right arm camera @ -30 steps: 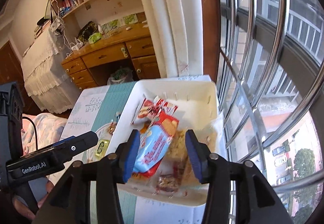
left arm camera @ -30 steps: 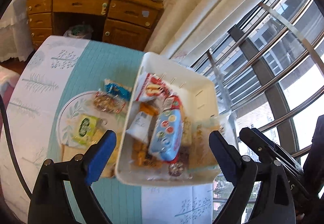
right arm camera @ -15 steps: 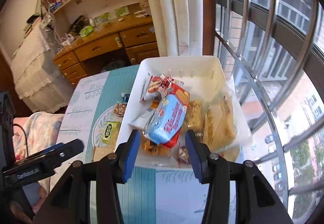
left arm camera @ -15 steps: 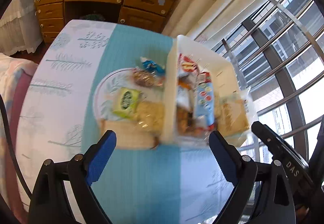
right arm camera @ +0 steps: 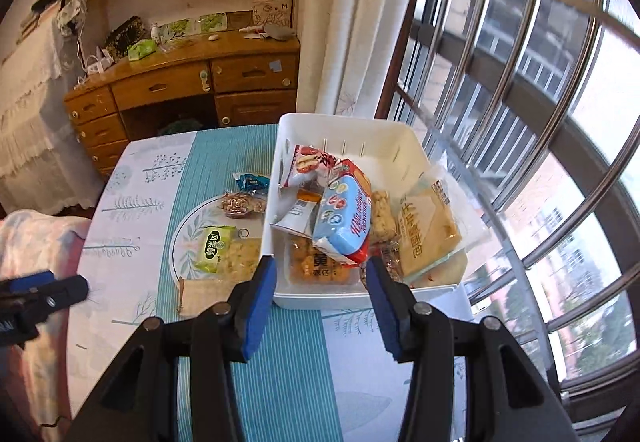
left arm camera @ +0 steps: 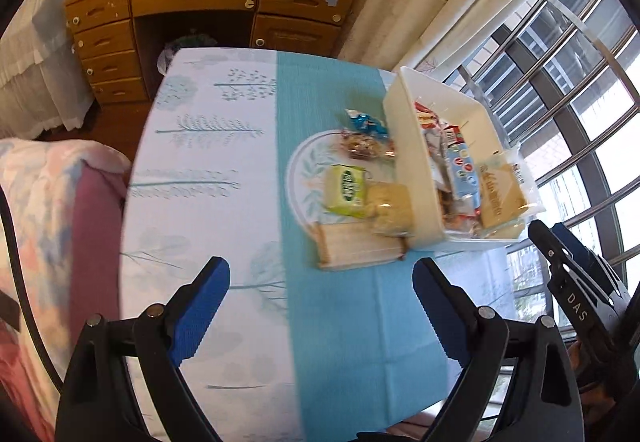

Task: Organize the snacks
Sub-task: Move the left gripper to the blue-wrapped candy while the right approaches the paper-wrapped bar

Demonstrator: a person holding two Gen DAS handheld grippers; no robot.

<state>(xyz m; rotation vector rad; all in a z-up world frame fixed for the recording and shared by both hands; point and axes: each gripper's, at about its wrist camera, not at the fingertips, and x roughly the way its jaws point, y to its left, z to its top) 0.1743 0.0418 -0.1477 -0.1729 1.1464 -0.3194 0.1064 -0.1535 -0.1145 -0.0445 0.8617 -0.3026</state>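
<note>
Table cover (left arm camera: 208, 178): matt cloth printed with pale trees, ribbed teal band down the middle; bin (right arm camera: 352, 130): smooth white plastic, slight sheen; snack packets (right arm camera: 344, 218): glossy plastic film, crinkled, some clear; green packet (left arm camera: 347, 191): glossy wrapper; desk (right arm camera: 192, 78): varnished wood, worn at the edges; window bars (right arm camera: 516, 54): bright polished metal; curtain (right arm camera: 352, 14): matt cloth; gripper pads (right arm camera: 260, 306): blue, ridged, matt, on black plastic arms.

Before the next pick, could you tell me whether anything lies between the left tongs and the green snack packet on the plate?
Nothing visible does. The left tongs stand open over bare tablecloth, and the green packet lies uncovered on the plate, beside the white bin.
</note>
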